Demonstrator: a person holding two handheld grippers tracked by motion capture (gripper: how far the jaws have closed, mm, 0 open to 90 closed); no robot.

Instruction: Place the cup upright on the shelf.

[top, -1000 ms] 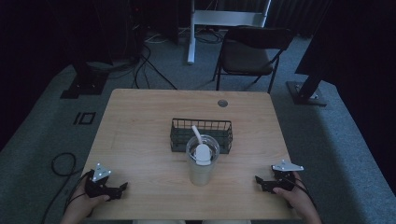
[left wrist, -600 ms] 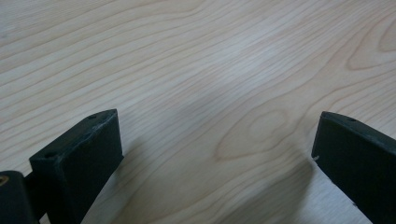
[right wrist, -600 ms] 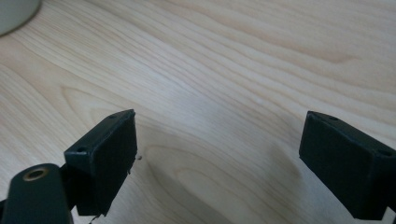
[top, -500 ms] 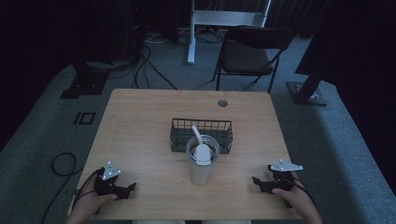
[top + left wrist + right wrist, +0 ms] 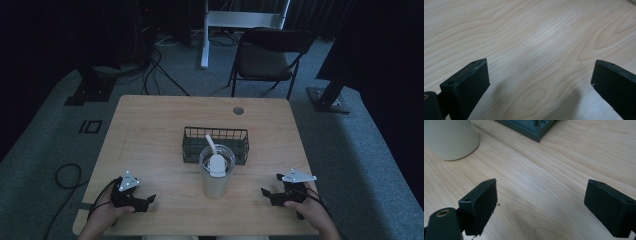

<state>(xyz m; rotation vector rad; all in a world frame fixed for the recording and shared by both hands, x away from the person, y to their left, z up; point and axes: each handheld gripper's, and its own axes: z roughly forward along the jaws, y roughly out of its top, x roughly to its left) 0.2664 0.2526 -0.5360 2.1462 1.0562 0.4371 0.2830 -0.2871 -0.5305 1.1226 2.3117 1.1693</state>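
The left gripper (image 5: 149,202) rests near the table's (image 5: 150,130) near left corner, jaws spread wide over bare wood. The right gripper (image 5: 265,192) sits near the near right edge, jaws equally wide, holding nothing. Between them stands a cup (image 5: 216,172) with a straw, just in front of a wire basket (image 5: 192,142).

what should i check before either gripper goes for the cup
1. Left gripper open: ok, jaws wide apart over bare table.
2. Right gripper open: ok, nothing between the jaws.
3. Cup upright: ok, standing just in front of the wire basket.
4. Path from each gripper to the cup free: ok.
5. Spoon inside the cup settled: cannot tell.
6. Cup touching the basket: cannot tell.
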